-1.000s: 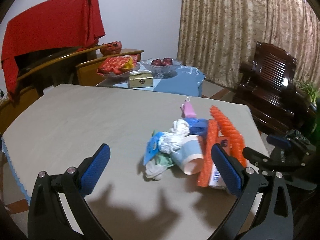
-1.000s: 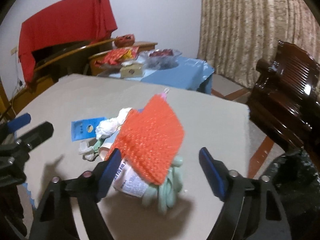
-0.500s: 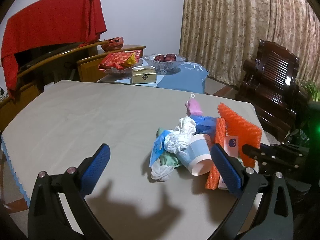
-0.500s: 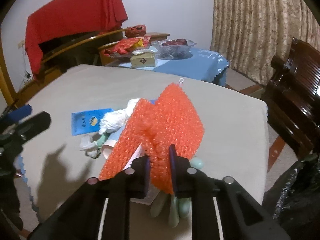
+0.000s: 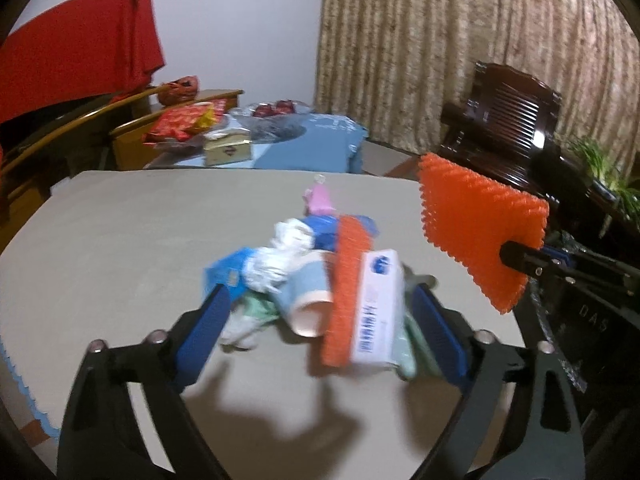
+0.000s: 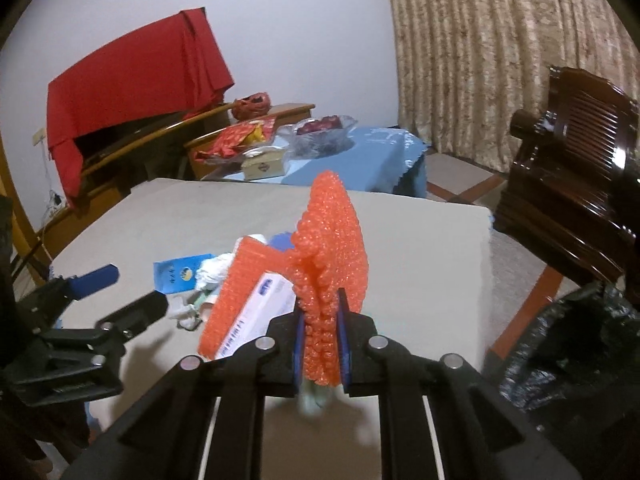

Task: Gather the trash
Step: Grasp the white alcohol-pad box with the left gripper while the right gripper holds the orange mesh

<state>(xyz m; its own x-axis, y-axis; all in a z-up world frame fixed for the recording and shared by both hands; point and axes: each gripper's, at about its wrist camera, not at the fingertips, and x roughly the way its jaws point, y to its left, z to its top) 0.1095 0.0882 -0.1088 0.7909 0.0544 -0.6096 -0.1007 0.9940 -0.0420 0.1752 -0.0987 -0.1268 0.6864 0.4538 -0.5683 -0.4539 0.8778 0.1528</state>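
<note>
An orange foam sheet point(image 6: 334, 248) is being clamped by the right gripper point(image 6: 322, 344); the trash pile point(image 5: 320, 276) is being straddled by the narrowing, still-unclenched left gripper point(image 5: 324, 320).

On the desk point(image 5: 120, 240): one paper cup point(image 5: 308, 296), one white carton point(image 5: 378, 308), one blue packet point(image 6: 178, 276), one pink item point(image 5: 318, 200), one orange foam sheet point(image 5: 348, 292). A second orange foam sheet point(image 6: 332, 248) is raised. Crumpled white tissues point(image 5: 280, 256): apparently two, blurred. Grippers: two.
</note>
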